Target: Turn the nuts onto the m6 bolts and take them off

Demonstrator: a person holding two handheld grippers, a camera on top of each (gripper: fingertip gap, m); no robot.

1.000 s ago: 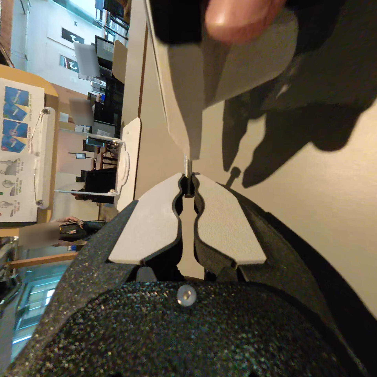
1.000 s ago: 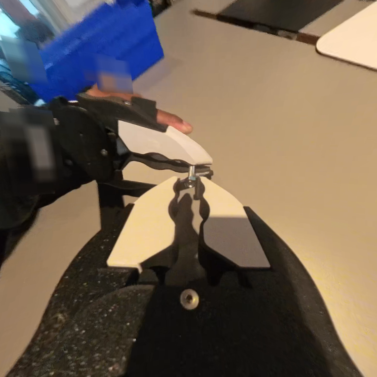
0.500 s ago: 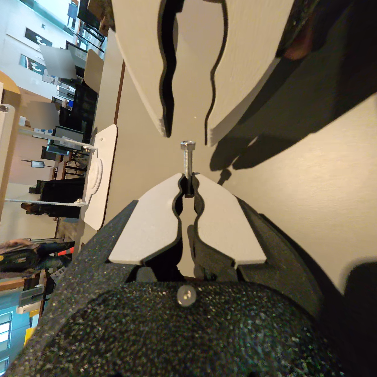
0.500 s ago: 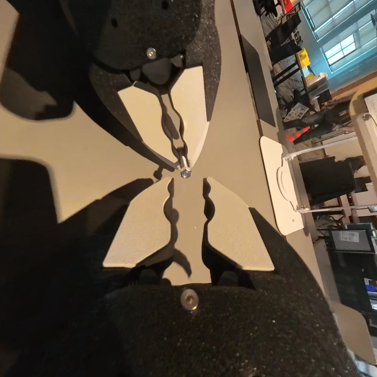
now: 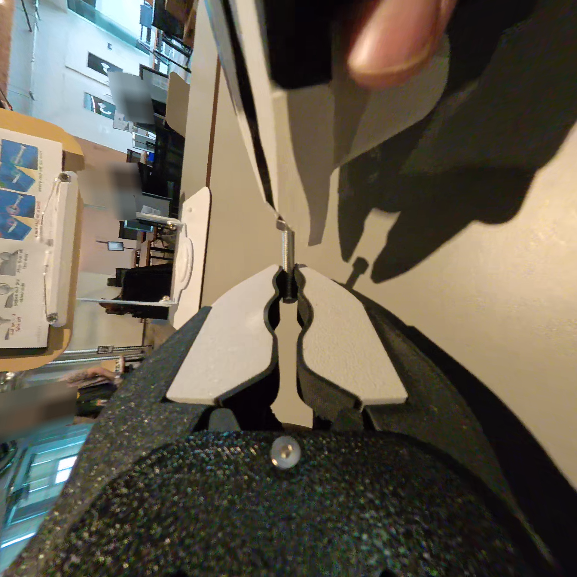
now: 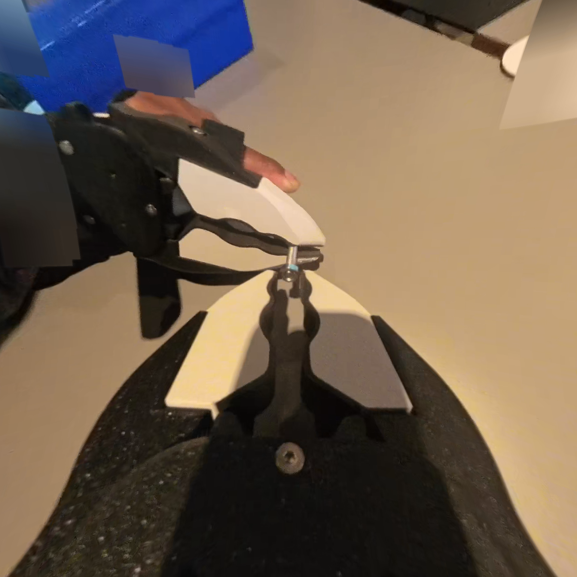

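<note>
Since half a second earlier, the right gripper [image 6: 288, 276] has rotated from facing the left gripper [image 5: 288, 274] head-on with its fingers spread to meeting it side-on, and its fingers have narrowed onto the free end of the bolt [image 5: 287, 249]. The left gripper is closed on the threaded lower end of the bolt, whose shank is seated in the notch between the fingertips. In the left wrist view the long axis of the bolt runs straight forward along the left gripper's fingers, with the head end pointing away from that camera into the tips of the right gripper. In the right wrist view the bolt [image 6: 292, 254] stands nearly upright, bridging the two grippers above the beige table [image 6: 437, 218]. The nut [image 6: 288, 274] sits at the right gripper's tips, pinched between them. A person's bare fingertip [image 6: 274, 175] rests on the left gripper's upper finger. A blue bin [image 6: 140, 34] stands far left.
</note>
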